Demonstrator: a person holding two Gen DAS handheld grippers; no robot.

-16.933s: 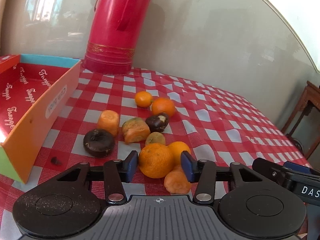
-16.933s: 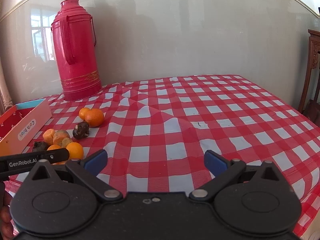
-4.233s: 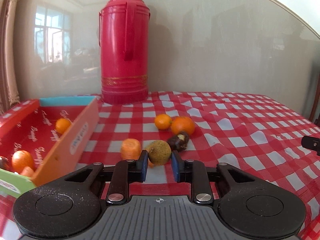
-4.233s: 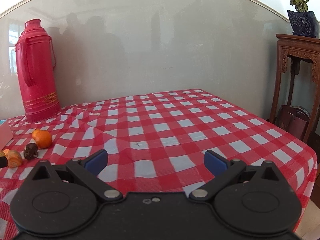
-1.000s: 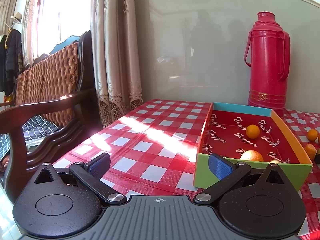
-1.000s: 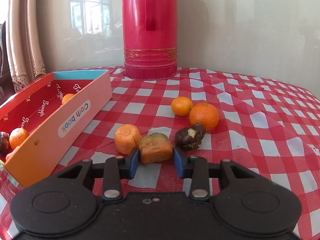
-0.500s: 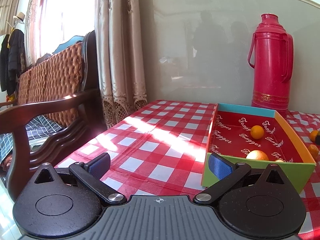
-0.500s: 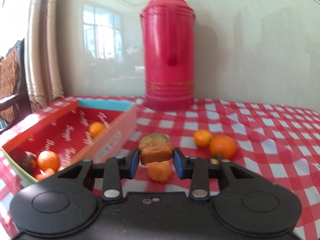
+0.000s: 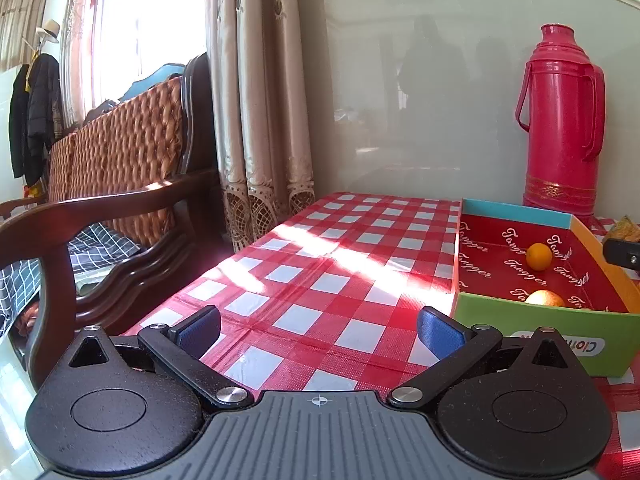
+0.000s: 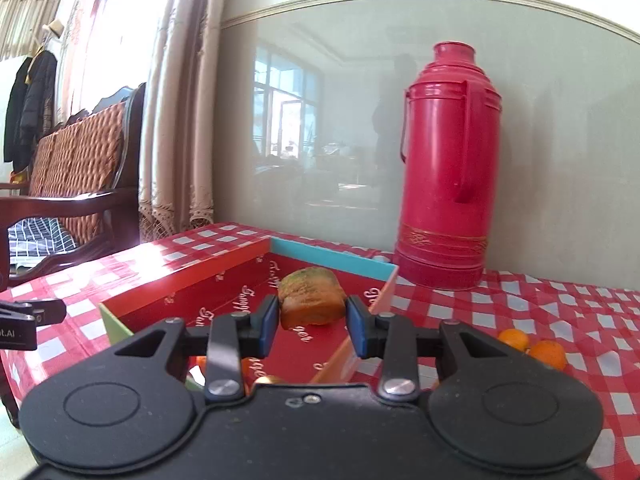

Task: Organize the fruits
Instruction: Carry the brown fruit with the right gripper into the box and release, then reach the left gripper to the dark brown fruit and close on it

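The right tool (image 10: 312, 322) is squeezed onto a brown and green fruit (image 10: 311, 300), with one blue pad on each side of it. The fruit is up in the air over the box (image 10: 224, 276), which sits on the desk (image 10: 580, 320) with its red and white check cloth. The box is red inside, with a blue far wall, a green near wall and an orange side wall. White curly words are printed all over the red inside, and in the left view they read "Tangger". A white sticker on the green wall starts with "Cloth", but the rest is hidden behind the left tool (image 9: 318, 330). The left tool is spread wide and holds nothing; it hangs over the desk just beside the box. Two oranges show in the box from the left view, a small orange (image 9: 539, 257) near the back and another orange (image 9: 545, 299) close behind the green wall. Two more oranges (image 10: 532, 346) lie on the cloth to the right of the box, touching each other. A tall red flask (image 10: 448, 168) stands behind the box by the wall. At the left edge of the right view, a black part bears the letters "t.AI". A wooden chair (image 9: 120, 184) with a woven back stands beside the desk, near a curtain (image 9: 260, 100).
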